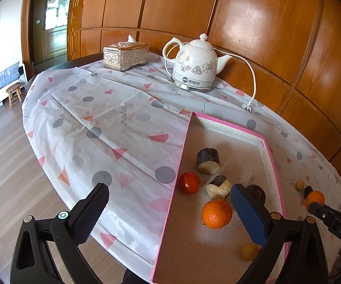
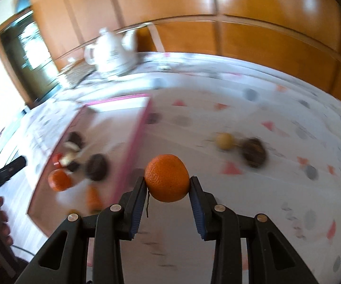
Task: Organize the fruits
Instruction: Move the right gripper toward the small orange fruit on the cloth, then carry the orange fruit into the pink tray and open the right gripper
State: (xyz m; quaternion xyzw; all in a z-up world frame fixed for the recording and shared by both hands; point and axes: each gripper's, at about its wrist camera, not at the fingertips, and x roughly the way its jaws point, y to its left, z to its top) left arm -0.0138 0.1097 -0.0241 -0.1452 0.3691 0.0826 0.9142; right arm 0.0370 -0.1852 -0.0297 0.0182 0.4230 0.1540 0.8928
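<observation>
Left wrist view: your left tool (image 1: 170, 203) hangs tilted down over the pink tray (image 1: 170, 203), jaws wide apart, empty. Right wrist view: your right tool (image 2: 166, 184), angled down, clamps an orange (image 2: 166, 177) above the worktop (image 2: 253, 201) beside the tray.

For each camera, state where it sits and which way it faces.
Left wrist: on the open left gripper, looking down over the pink tray toward the kettle; both fingers show.
Right wrist: on the right gripper, looking down at the tablecloth; its fingers clamp an orange.
Shared: tray, kettle, clamped orange, tablecloth.
</observation>
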